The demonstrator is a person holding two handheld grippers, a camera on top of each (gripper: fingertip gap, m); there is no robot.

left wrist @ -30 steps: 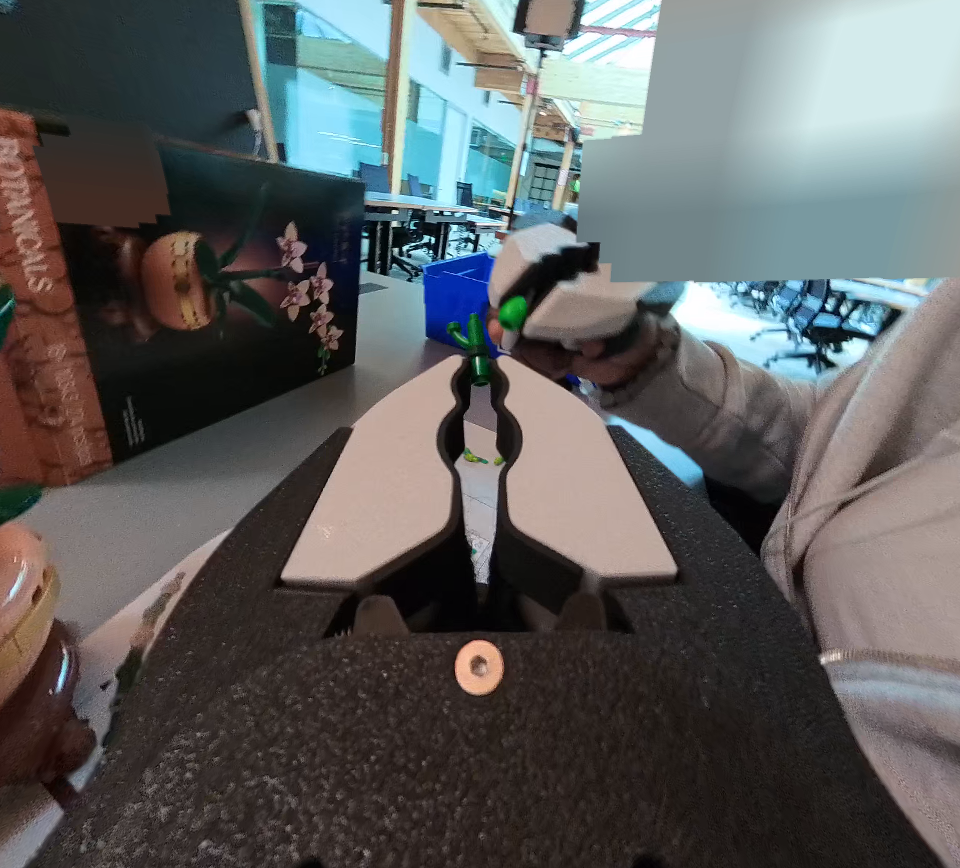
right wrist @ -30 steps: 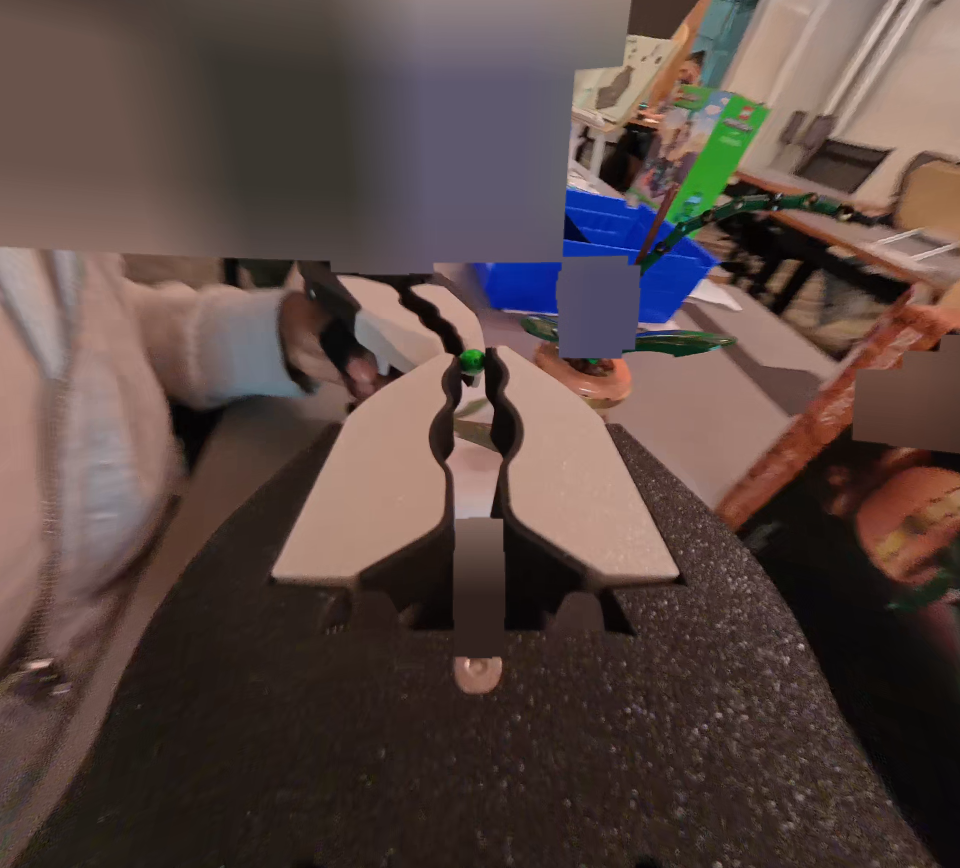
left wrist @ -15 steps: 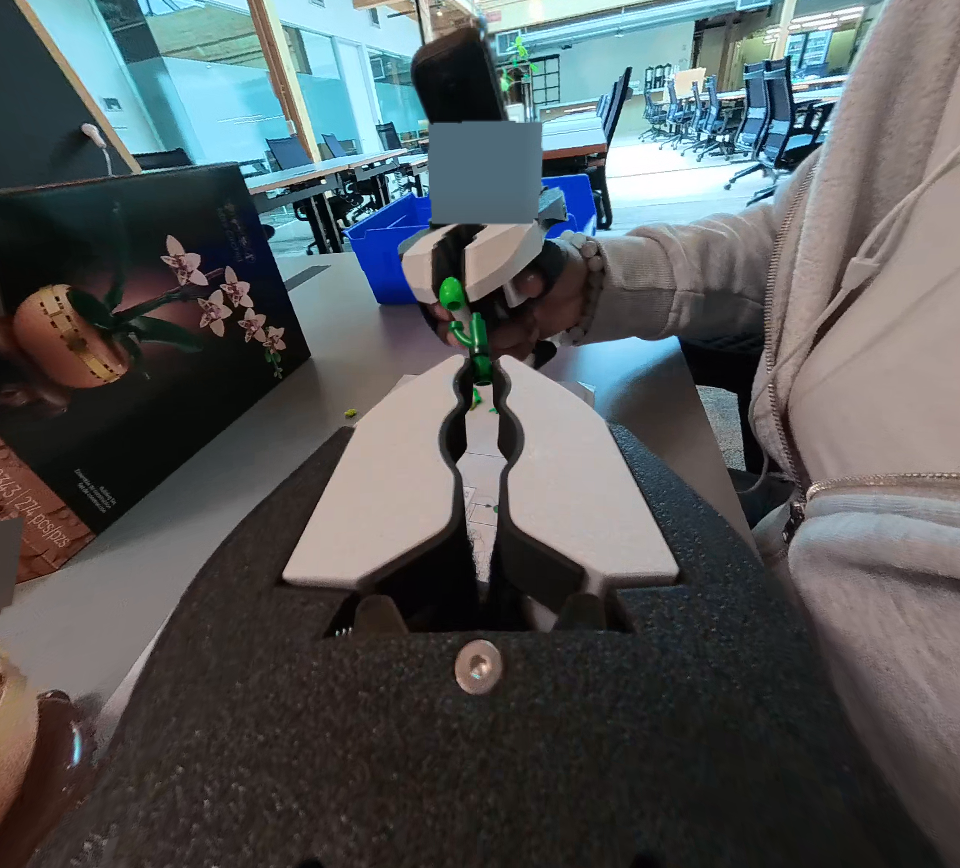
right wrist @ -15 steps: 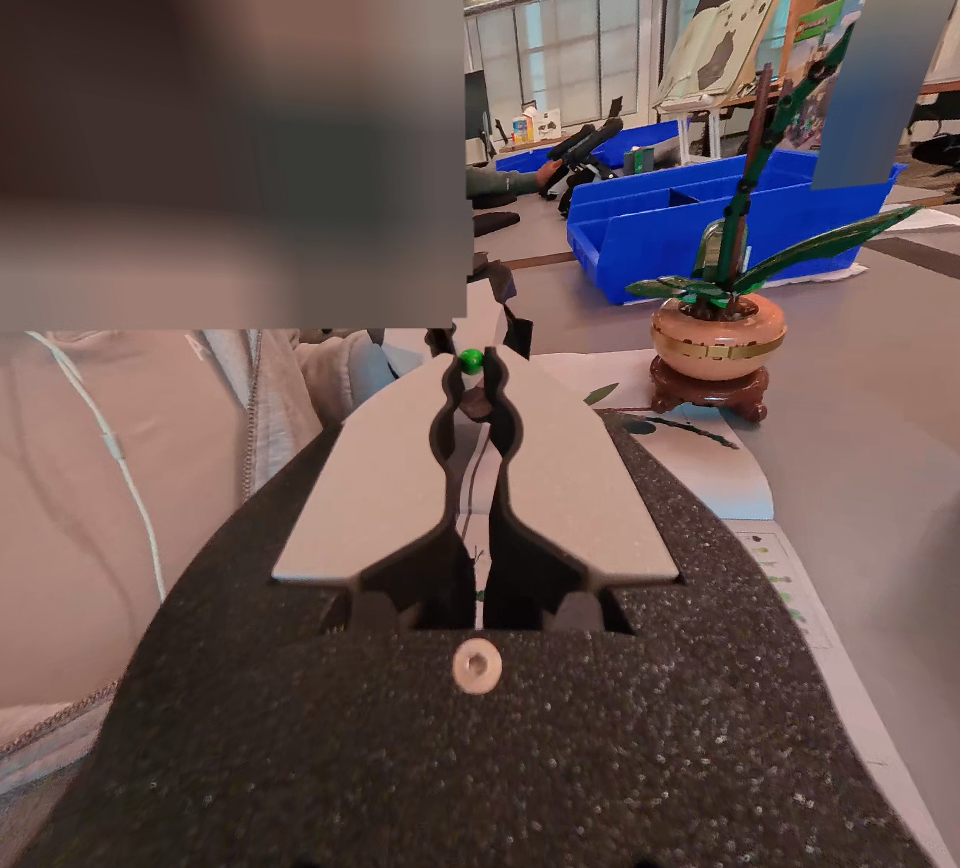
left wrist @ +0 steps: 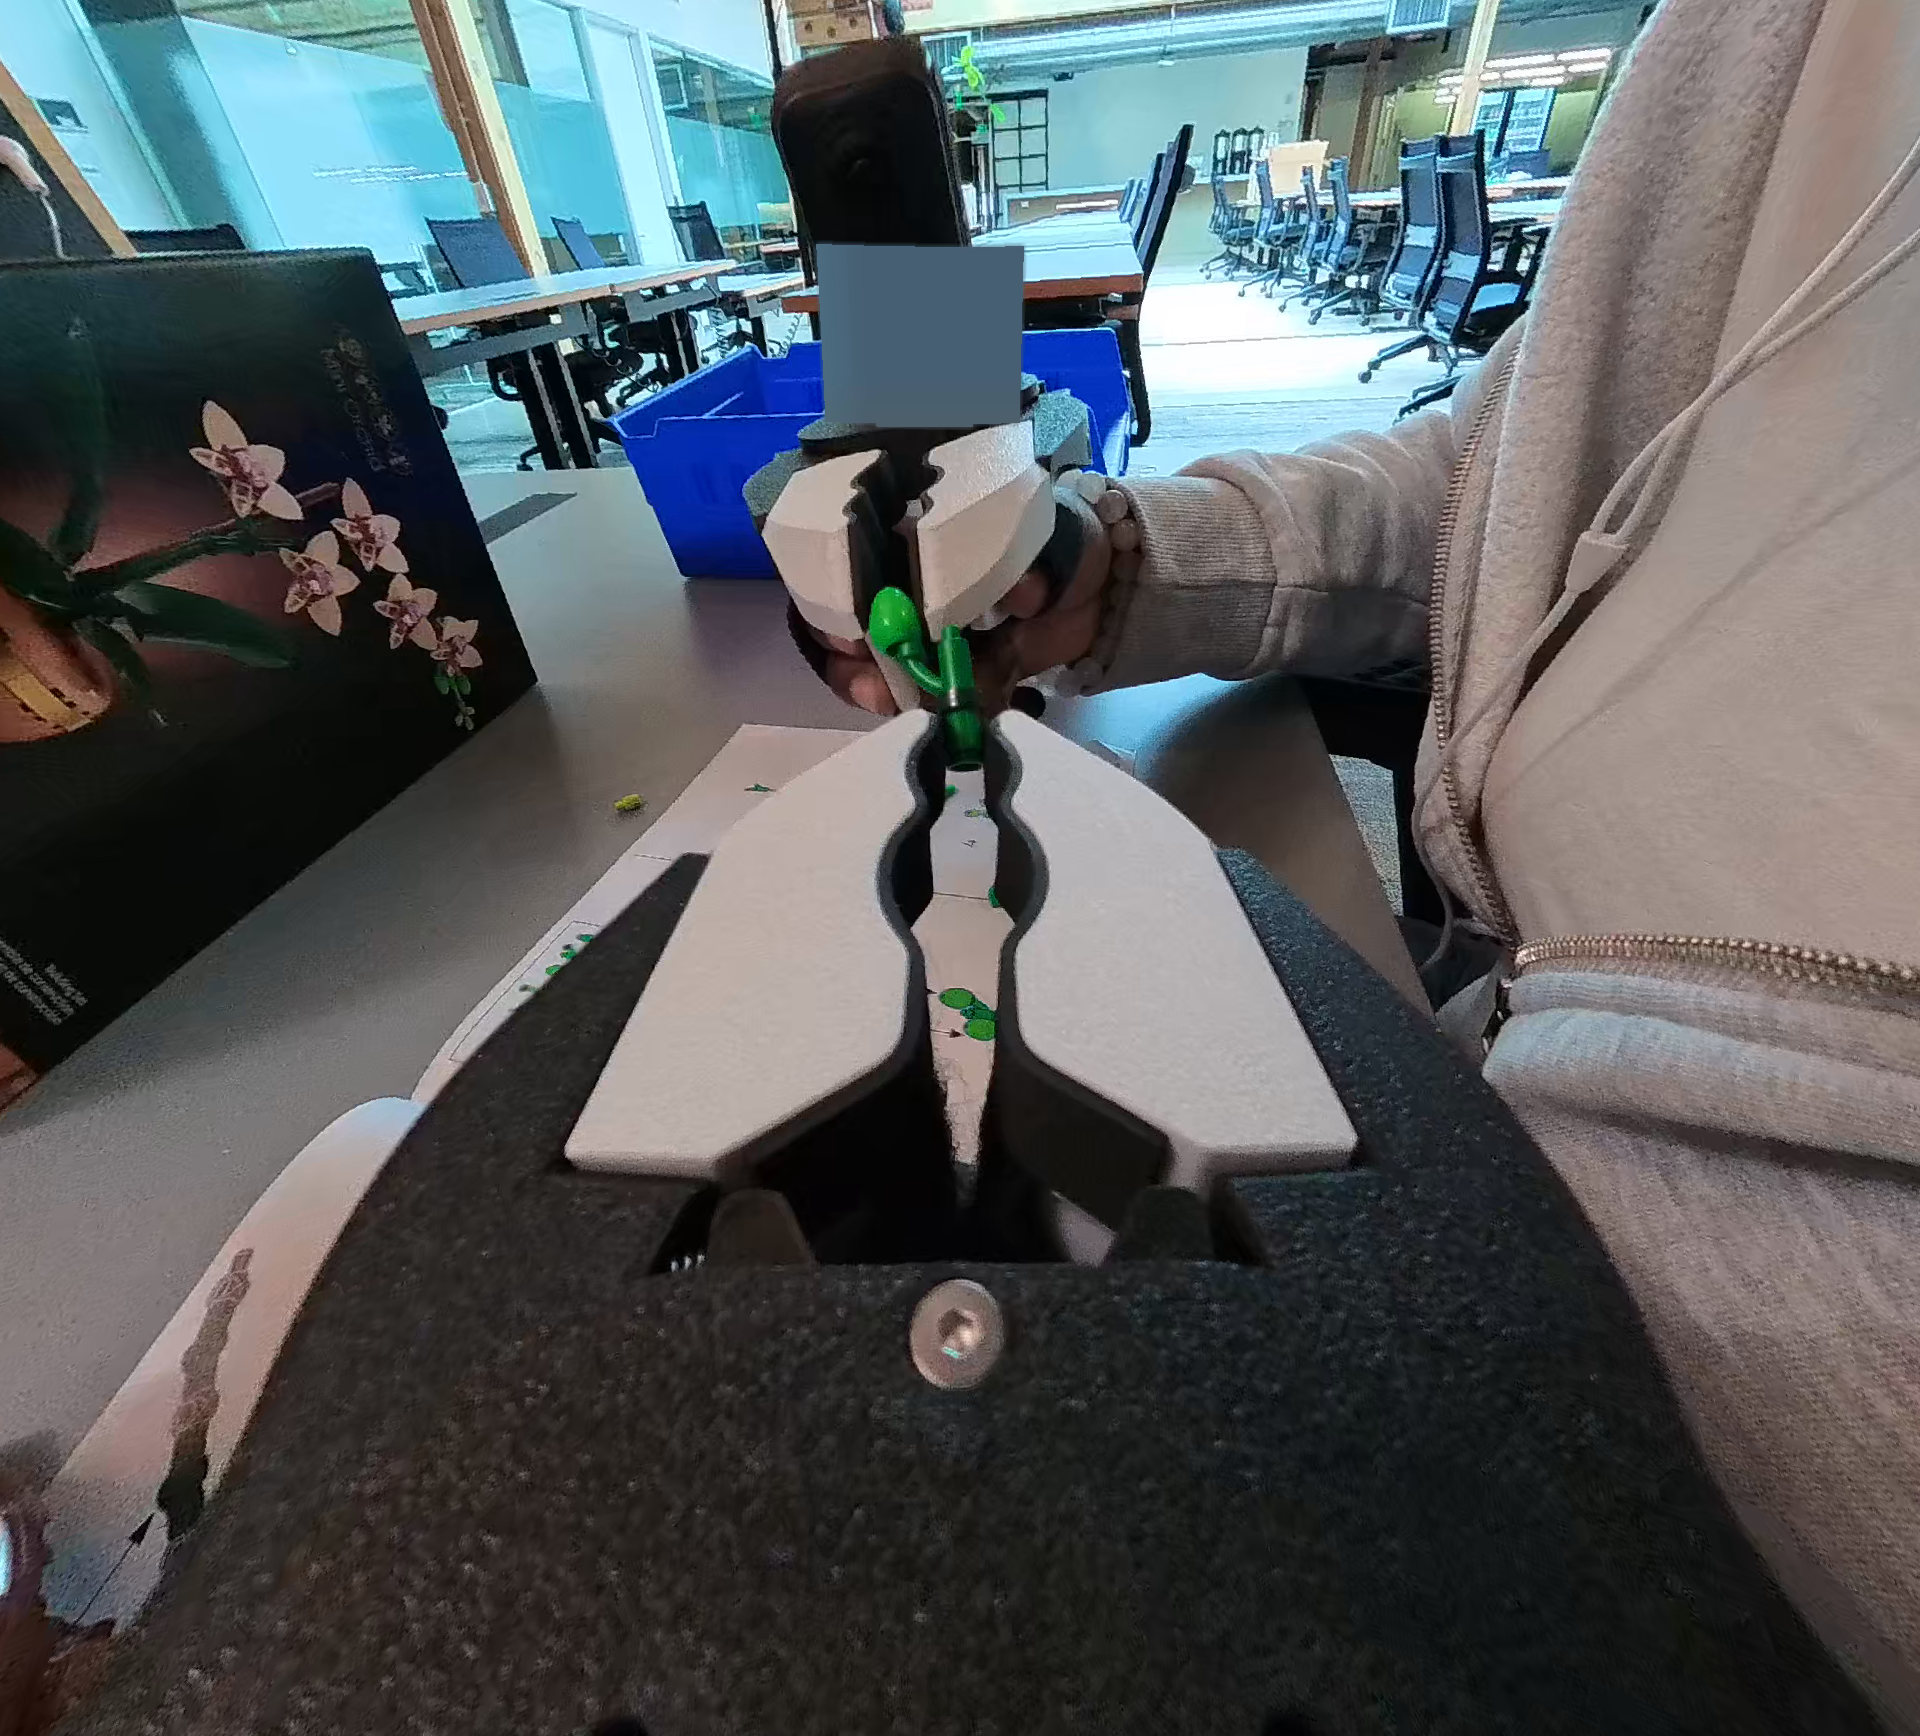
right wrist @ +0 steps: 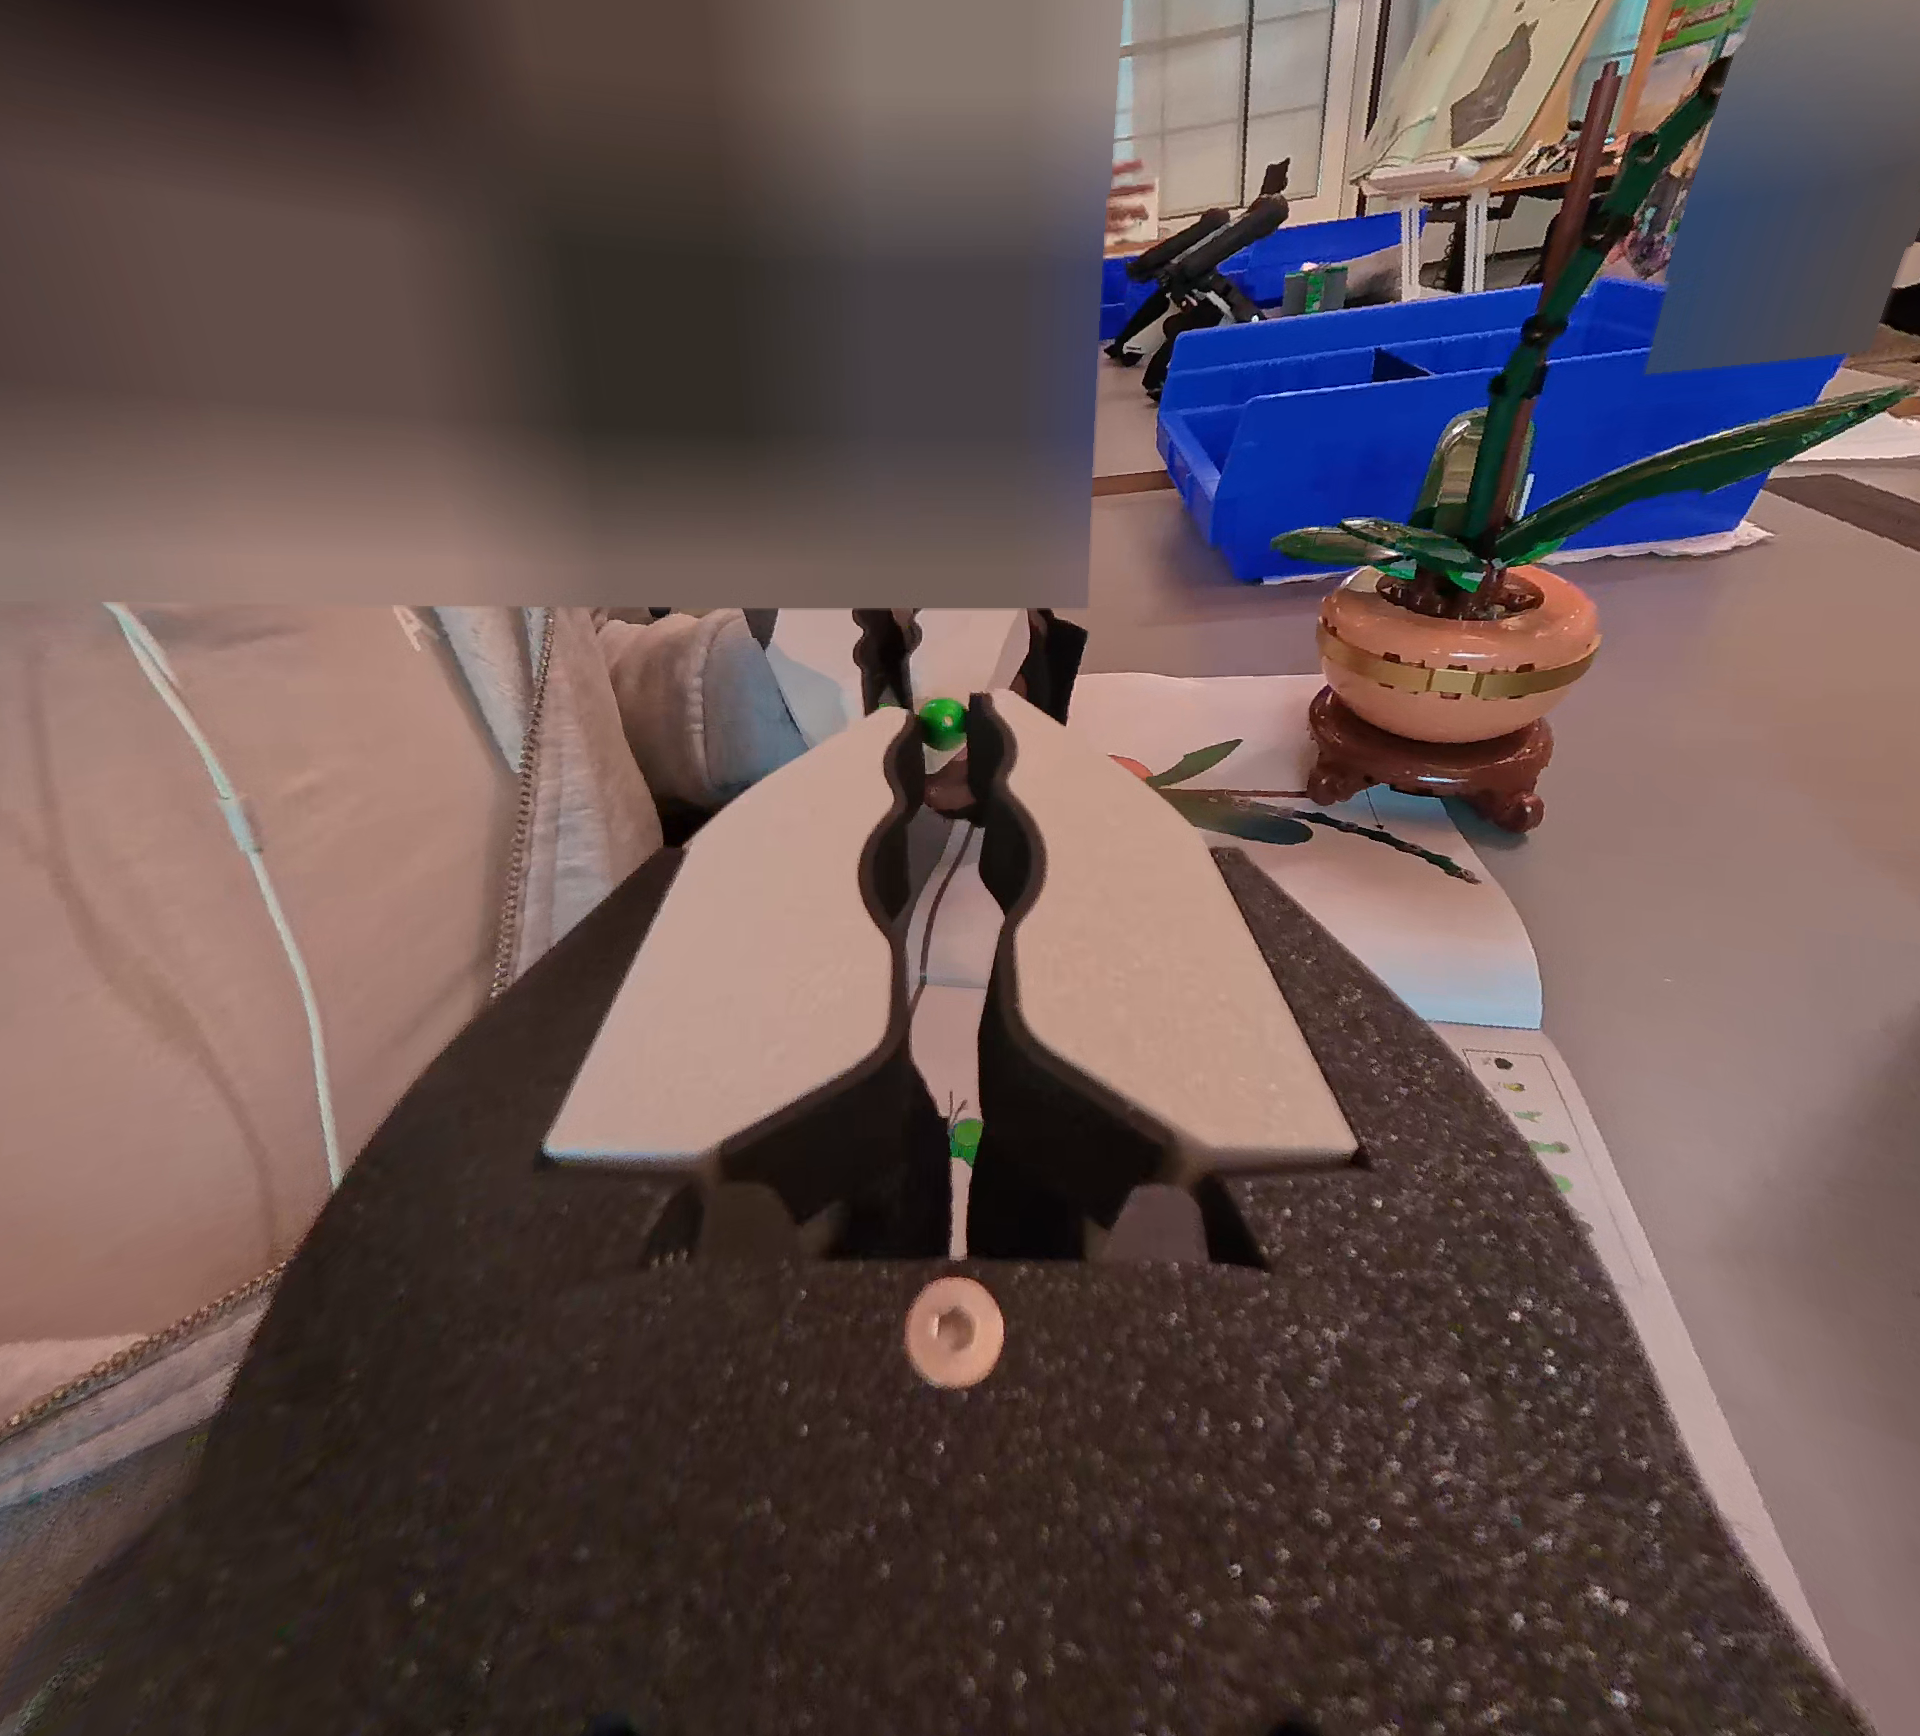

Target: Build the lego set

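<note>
In the left wrist view my left gripper [left wrist: 961, 736] is shut on a small green stem piece [left wrist: 958, 699] at its tips, above the table. The right gripper [left wrist: 899, 606] faces it from just beyond, shut on a green bud [left wrist: 894, 621] that meets the stem's side branch. In the right wrist view my right gripper [right wrist: 942, 722] pinches that green bud [right wrist: 942, 718] at its tips. The left gripper's dark fingers [right wrist: 883, 652] show just behind it, mostly hidden. The half-built orchid in its tan pot [right wrist: 1455, 658] stands to the right.
The dark lego box [left wrist: 208, 595] stands on the left of the grey table. Blue bins [left wrist: 727, 460] [right wrist: 1455, 439] sit at the back. The instruction sheet [left wrist: 727, 793] [right wrist: 1351, 917] lies under the grippers, with a tiny yellow-green piece [left wrist: 627, 803] beside it. A person's grey hoodie [left wrist: 1662, 751] is close.
Both grippers have swung round together while keeping hold of their green pieces, so the backgrounds have shifted. The bud now sits against the stem's branch. Little has moved in the last half second.
</note>
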